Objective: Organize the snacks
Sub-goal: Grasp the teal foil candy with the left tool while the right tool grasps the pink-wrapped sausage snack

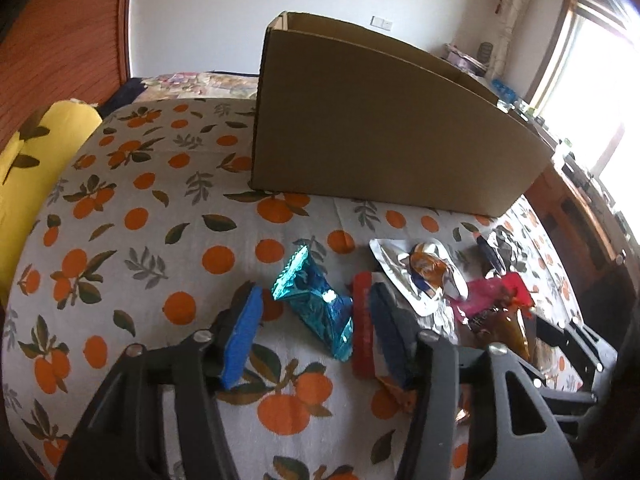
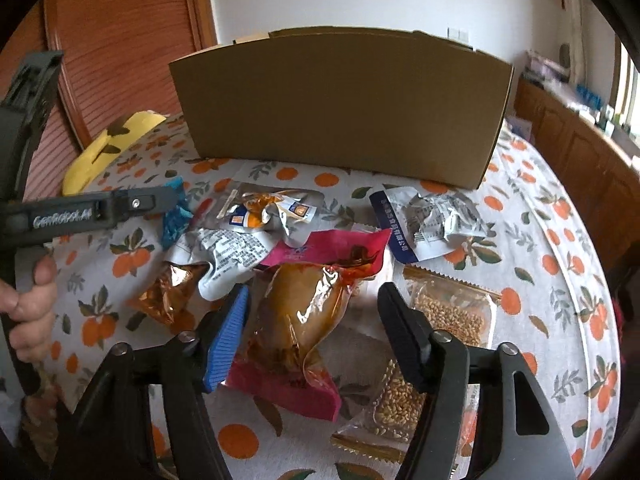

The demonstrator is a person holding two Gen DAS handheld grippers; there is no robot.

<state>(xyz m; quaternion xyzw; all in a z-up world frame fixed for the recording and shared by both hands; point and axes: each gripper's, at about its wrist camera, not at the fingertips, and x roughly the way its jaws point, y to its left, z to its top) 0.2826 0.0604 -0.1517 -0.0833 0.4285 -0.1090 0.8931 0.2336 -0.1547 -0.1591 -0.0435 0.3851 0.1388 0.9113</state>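
All the snacks lie on the cloth (image 2: 532, 240); none shows in the box (image 2: 340, 104) at twelve o'clock; left claw (image 1: 316, 320) apart around a teal pack (image 1: 316, 304); right claw (image 2: 316, 320) apart around a brown pack (image 2: 296, 304).

I see a white wall (image 1: 200, 12) ahead, with a slatted reddish wooden door (image 2: 120, 40) to its left. On the right a bright window (image 1: 600, 80) floods the room with daylight above a long wooden cabinet (image 2: 580, 152) cluttered on top. A yellow pillow (image 1: 28, 160) lies at the left.
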